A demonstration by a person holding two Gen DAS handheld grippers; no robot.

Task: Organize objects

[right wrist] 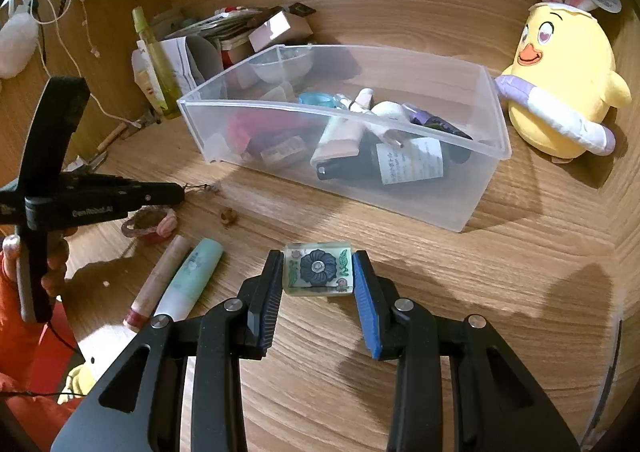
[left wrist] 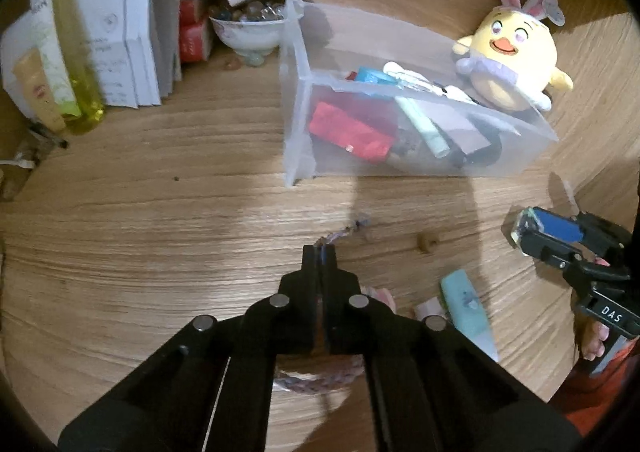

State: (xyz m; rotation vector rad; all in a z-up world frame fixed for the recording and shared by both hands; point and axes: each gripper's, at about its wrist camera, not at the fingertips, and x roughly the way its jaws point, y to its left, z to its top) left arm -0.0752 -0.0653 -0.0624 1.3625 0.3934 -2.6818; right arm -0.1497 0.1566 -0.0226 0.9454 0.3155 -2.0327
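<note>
On the tabletop (right wrist: 400, 372), the bin (right wrist: 460, 195) sits left of the plush chick (right wrist: 560, 99), with two tubes (right wrist: 188, 276) before it.

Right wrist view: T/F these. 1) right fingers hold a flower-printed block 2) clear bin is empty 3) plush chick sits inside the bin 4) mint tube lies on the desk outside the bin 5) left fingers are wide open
1) True: the right gripper clamps the flower-printed block.
2) False: the clear bin holds bottles and tubes.
3) False: the plush chick stands on the desk beside the bin.
4) True: the mint tube lies on the desk.
5) False: the left gripper is shut on a braided cord.
</note>
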